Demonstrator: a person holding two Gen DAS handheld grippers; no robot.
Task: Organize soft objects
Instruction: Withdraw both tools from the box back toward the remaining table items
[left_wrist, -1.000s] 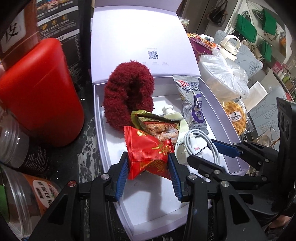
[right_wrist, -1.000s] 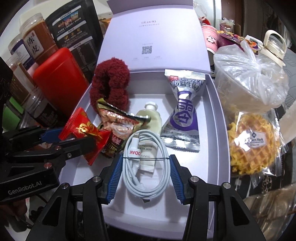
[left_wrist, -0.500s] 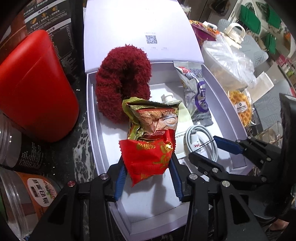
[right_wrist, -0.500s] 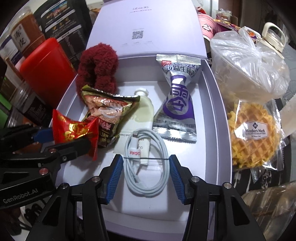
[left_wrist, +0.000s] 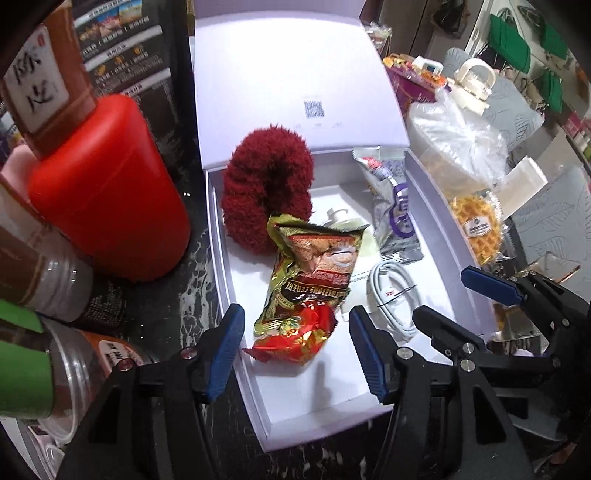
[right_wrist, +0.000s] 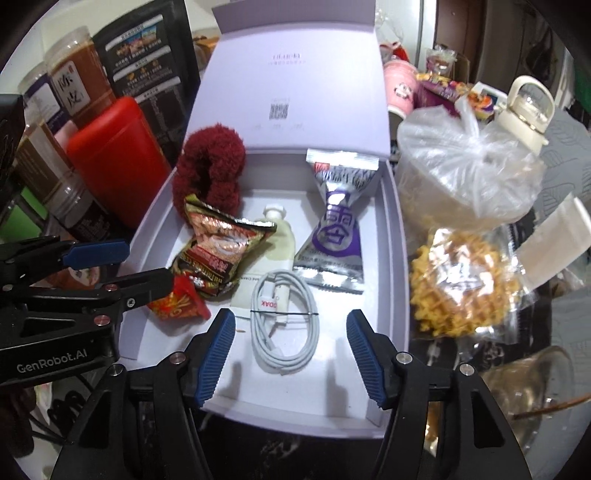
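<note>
A red snack packet (left_wrist: 295, 336) lies in the open white box (left_wrist: 221, 266), against the lower end of a gold-brown packet (left_wrist: 314, 269). My left gripper (left_wrist: 295, 350) hangs over it, jaws opening, pads clear of both its sides. A coiled white cable (right_wrist: 284, 325) rests on the box floor between the pads of my right gripper (right_wrist: 291, 347), whose jaws are also opening without touching it. Further back in the box are a dark red fluffy scrunchie (right_wrist: 210, 166), a small bottle (right_wrist: 279, 229) and a silver-purple packet (right_wrist: 336, 236).
The box lid (left_wrist: 288, 74) stands open at the back. A red canister (left_wrist: 107, 192) and several jars crowd the left side. On the right lie a bagged waffle (right_wrist: 461, 288) and a tub wrapped in a plastic bag (right_wrist: 469, 162).
The left jaws have let go of the red packet, which now lies in the box. The right jaws have spread away from the cable. Both grippers have lifted slightly.
</note>
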